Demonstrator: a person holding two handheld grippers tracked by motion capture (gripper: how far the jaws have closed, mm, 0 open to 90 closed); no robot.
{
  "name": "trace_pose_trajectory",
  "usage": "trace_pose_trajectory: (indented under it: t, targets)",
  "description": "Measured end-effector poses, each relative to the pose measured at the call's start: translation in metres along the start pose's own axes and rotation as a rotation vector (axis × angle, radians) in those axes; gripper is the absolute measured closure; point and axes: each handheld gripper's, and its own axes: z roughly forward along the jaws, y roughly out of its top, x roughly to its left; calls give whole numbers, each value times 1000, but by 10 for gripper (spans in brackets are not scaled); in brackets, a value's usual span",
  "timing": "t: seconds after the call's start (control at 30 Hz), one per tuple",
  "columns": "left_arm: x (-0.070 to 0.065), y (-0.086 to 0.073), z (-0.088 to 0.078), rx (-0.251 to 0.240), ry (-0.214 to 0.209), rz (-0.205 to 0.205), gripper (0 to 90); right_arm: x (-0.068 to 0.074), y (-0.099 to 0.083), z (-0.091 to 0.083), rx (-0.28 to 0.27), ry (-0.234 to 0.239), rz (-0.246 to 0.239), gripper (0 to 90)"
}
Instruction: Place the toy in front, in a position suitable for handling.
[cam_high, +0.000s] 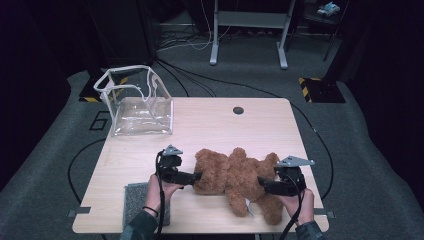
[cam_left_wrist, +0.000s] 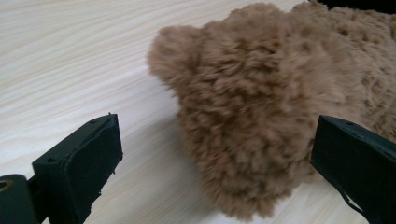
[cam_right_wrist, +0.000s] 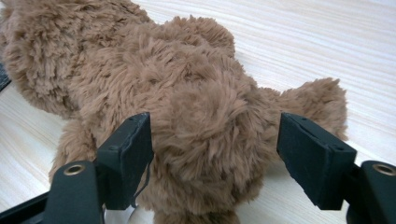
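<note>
A brown plush teddy bear (cam_high: 235, 177) lies on its side along the front of the light wood table (cam_high: 215, 127). My left gripper (cam_high: 197, 176) comes at it from the left. In the left gripper view the bear's fuzzy head (cam_left_wrist: 252, 107) sits between the wide-spread jaws of the left gripper (cam_left_wrist: 217, 135), with bare table showing beside the left jaw. My right gripper (cam_high: 261, 182) comes in from the right. In the right gripper view the right gripper (cam_right_wrist: 215, 126) straddles the bear's lower body (cam_right_wrist: 187, 93), the fur brushing the left jaw and unsqueezed.
A clear plastic bag with white trim (cam_high: 140, 105) stands open at the table's back left corner. A grey pad (cam_high: 135, 200) lies at the front left by the left forearm. A dark round hole (cam_high: 238, 110) marks the table's back edge. Cables cross the floor behind.
</note>
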Motion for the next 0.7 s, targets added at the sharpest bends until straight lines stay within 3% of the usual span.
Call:
trace_pose_trajectory:
  t: [0.13, 0.33, 0.4, 0.57, 0.7]
  targets:
    - [-8, 1, 13, 20, -8, 32, 45, -1, 1, 8, 17, -1, 6, 328]
    - [-14, -1, 25, 29, -62, 55, 196, -1, 1, 19, 40, 18, 15, 402]
    - [-14, -4, 29, 25, -79, 30, 244, -3, 0, 21, 49, 36, 6, 432]
    - [-15, -8, 31, 21, -68, 30, 357, -5, -5, 27, 43, 62, 26, 520]
    - [-17, -9, 32, 15, -40, 44, 453, -1, -5, 29, 33, 46, 19, 622]
